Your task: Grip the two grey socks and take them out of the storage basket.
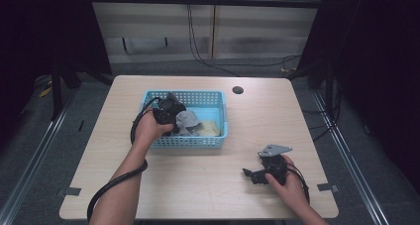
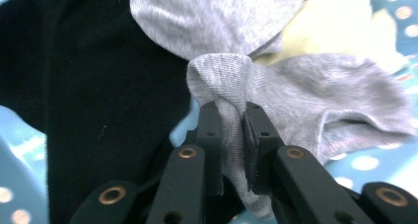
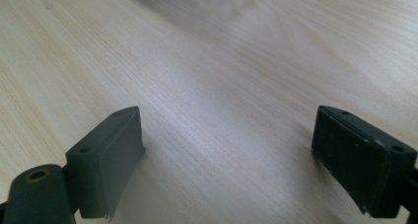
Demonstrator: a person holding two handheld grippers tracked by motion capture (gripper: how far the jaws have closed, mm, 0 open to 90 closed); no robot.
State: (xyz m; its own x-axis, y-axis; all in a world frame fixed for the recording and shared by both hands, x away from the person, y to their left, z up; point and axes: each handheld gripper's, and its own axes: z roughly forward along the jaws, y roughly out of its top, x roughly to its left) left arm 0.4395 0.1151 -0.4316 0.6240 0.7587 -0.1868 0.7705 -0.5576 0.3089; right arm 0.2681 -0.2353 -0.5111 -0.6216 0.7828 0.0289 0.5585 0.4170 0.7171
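While no writing shows, the left tool (image 2: 231,135) pinches a grey sock (image 2: 296,95)

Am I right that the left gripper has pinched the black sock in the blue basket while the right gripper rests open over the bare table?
Not quite: the left gripper is shut on the grey sock, not the black cloth beside it, as the left gripper view shows. The rest holds: it is in the blue basket, and the right gripper is open over the bare table.

— What's the room like?
— A light wooden table (image 1: 198,185) on grey floor (image 1: 44,150), black curtains (image 1: 44,27) at both sides.
— And behind?
— A pale wall (image 1: 257,31) with cables (image 1: 198,51) hanging down.
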